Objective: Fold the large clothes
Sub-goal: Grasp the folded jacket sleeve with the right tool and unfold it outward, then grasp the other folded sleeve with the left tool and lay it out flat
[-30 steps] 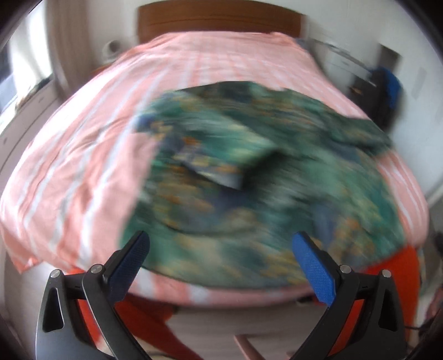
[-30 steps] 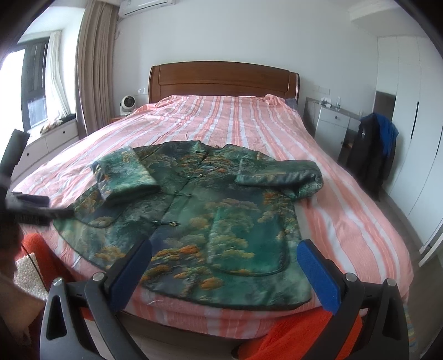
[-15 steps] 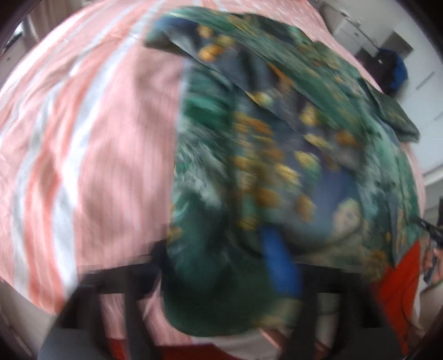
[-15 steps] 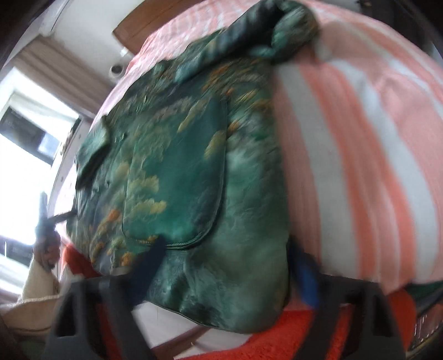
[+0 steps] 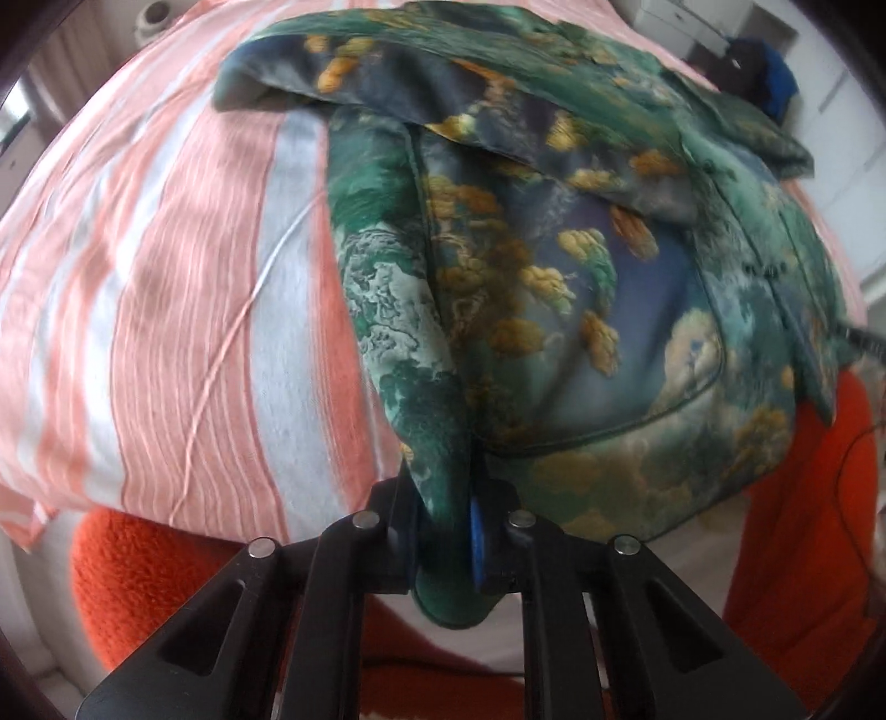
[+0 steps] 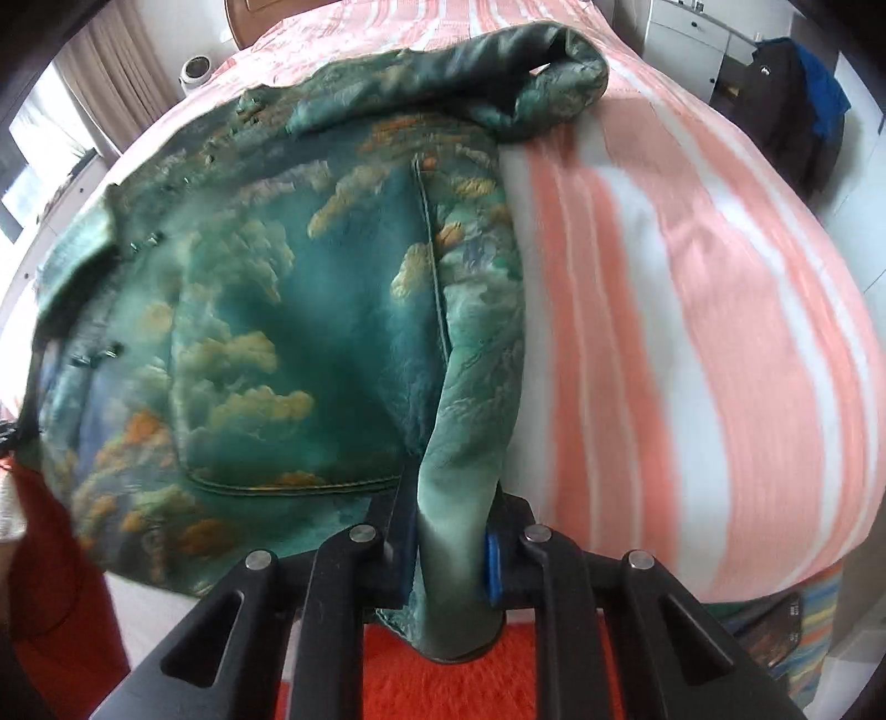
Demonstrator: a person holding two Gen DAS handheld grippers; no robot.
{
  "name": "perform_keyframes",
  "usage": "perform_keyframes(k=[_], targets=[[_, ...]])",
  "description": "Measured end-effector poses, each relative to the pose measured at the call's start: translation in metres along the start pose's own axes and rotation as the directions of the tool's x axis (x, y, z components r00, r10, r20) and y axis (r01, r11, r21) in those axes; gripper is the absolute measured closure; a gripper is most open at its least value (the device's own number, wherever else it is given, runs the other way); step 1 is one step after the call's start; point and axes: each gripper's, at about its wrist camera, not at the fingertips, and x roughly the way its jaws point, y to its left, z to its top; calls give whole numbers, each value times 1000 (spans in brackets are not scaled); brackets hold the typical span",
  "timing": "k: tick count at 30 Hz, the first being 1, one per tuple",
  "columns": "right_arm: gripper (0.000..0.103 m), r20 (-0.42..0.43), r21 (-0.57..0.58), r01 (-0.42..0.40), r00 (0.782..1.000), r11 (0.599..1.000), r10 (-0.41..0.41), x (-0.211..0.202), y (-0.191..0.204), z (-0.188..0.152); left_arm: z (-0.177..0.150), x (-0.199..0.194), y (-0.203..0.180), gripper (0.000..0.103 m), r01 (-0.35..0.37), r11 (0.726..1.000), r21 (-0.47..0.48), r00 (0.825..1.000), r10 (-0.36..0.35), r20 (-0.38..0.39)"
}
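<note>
A large green jacket (image 5: 581,288) with orange and cream cloud print lies spread on a bed, both sleeves folded in over its front. My left gripper (image 5: 443,531) is shut on the jacket's bottom left hem corner at the bed's near edge. My right gripper (image 6: 451,543) is shut on the jacket's (image 6: 288,310) bottom right hem corner. A patch pocket (image 6: 310,343) shows just left of the right grip. The folded right sleeve (image 6: 498,83) lies across the top.
The bed has a pink and white striped cover (image 5: 183,288), also in the right wrist view (image 6: 692,310). An orange fleece (image 5: 166,581) hangs below the bed's near edge. A white dresser (image 6: 686,39) and dark hanging clothes (image 6: 797,111) stand to the right.
Both grippers were open and back from the bed. They moved down to the jacket's near hem and shut on its two bottom corners.
</note>
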Motion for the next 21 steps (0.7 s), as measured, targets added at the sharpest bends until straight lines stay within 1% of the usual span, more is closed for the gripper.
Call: perform_keyframes(k=[1, 2, 3, 4, 6, 7, 8, 9, 10, 11, 12, 13, 14, 15, 16, 17, 18, 19, 20, 21], targets=[[83, 15, 9, 9, 1000, 1000, -9, -2, 1, 0, -1, -5, 5, 76, -7, 1000, -6, 1000, 7, 3], [76, 29, 27, 5, 1000, 1000, -6, -6, 1, 0, -4, -11, 11, 66, -25, 1000, -1, 1000, 25, 8], [68, 40, 44, 6, 999, 999, -8, -12, 1, -2, -6, -21, 16, 64, -45, 999, 8, 999, 45, 22], [52, 59, 72, 8, 998, 997, -12, -20, -2, -5, -8, -31, 17, 62, -66, 998, 20, 997, 65, 43], [38, 92, 101, 9, 996, 995, -19, -32, -2, -15, -7, -65, 18, 54, -131, 989, 72, 984, 121, 129], [37, 122, 113, 15, 992, 993, -29, -44, -3, -19, -7, -79, 15, 42, -153, 983, 100, 977, 135, 167], [36, 154, 116, 37, 987, 993, -55, -57, -2, -23, -1, -95, 10, 30, -179, 974, 139, 965, 147, 217], [34, 183, 112, 64, 980, 992, -83, -69, 2, -27, 3, -109, 1, 25, -202, 962, 185, 951, 148, 271], [31, 209, 111, 78, 973, 991, -100, -75, 6, -29, 9, -122, -11, 14, -219, 942, 253, 936, 130, 327], [30, 237, 112, 82, 966, 990, -107, -83, 11, -32, 13, -127, -22, 6, -226, 926, 303, 928, 110, 356], [28, 264, 114, 71, 959, 991, -99, -88, 16, -31, 20, -128, -36, 4, -233, 900, 368, 921, 84, 380], [28, 287, 117, 46, 955, 992, -78, -93, 23, -32, 28, -122, -51, 3, -239, 869, 432, 920, 61, 386], [28, 302, 116, 13, 952, 993, -48, -95, 31, -33, 39, -106, -72, 3, -243, 836, 492, 925, 47, 377], [28, 311, 112, -8, 950, 994, -28, -93, 41, -30, 46, -85, -83, 2, -242, 792, 561, 937, 41, 346], [28, 325, 101, -39, 946, 994, 4, -97, 52, -31, 54, -68, -90, 2, -244, 770, 589, 944, 50, 326], [28, 335, 91, -60, 942, 994, 26, -98, 62, -31, 63, -49, -96, 2, -258, 750, 608, 948, 75, 309], [28, 341, 77, -82, 939, 994, 51, -99, 75, -32, 68, -29, -97, 2, -289, 735, 613, 945, 119, 303], [28, 344, 61, -101, 936, 993, 74, -101, 83, -34, 73, -16, -96, 9, -321, 728, 606, 938, 156, 309], [28, 346, 44, -112, 934, 993, 90, -97, 97, -31, 80, -6, -91, 31, -340, 736, 585, 931, 177, 318], [28, 348, 30, -118, 932, 993, 100, -95, 107, -33, 88, -5, -83, 48, -303, 771, 560, 943, 157, 294]])
